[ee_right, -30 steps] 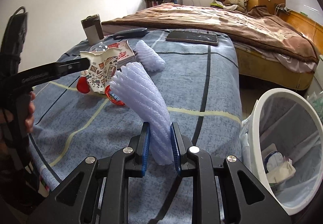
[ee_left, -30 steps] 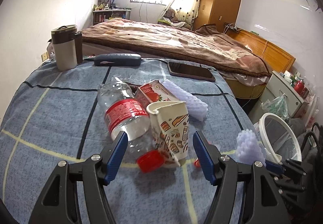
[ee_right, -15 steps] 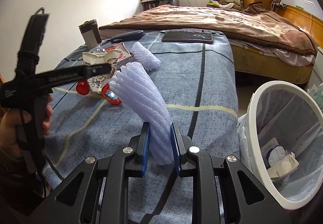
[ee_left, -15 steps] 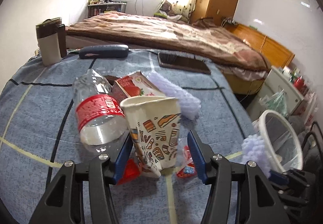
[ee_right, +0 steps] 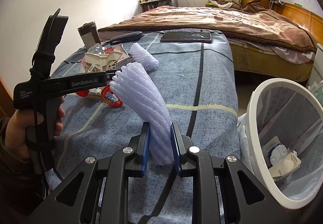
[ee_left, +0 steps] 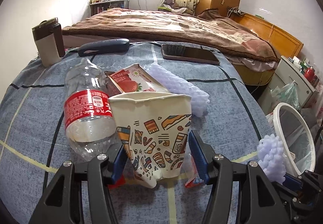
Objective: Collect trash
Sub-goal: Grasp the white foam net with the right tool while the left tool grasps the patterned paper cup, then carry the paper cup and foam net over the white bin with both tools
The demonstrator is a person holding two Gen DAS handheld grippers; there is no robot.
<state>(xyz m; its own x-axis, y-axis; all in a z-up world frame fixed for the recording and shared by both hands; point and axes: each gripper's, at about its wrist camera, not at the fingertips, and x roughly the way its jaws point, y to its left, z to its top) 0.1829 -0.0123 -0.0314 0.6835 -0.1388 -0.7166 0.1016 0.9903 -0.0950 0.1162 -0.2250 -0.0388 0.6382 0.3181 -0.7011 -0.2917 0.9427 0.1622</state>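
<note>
My left gripper (ee_left: pixel 157 153) is shut on a crumpled patterned paper cup (ee_left: pixel 155 133) and holds it over the blue cloth. A clear plastic bottle with a red label (ee_left: pixel 86 111), a strawberry carton (ee_left: pixel 135 80) and a white foam net sleeve (ee_left: pixel 179 89) lie behind it. My right gripper (ee_right: pixel 160 143) is shut on another lilac foam net sleeve (ee_right: pixel 145 107), held upright above the table near its right edge. A white bin with a bag (ee_right: pixel 282 139) stands on the floor to the right. A red wrapper (ee_right: pixel 111 98) lies on the cloth.
A phone (ee_left: pixel 189 54), a dark glasses case (ee_left: pixel 105 46) and a white flask (ee_left: pixel 47 42) sit at the table's far end. A bed with a brown blanket (ee_left: pixel 171 24) lies beyond. The bin (ee_left: pixel 294 135) holds some trash.
My left gripper moved forward around the paper cup and closed on it; the cup now fills the view. My right gripper kept hold of the foam sleeve and drifted slightly toward the bin.
</note>
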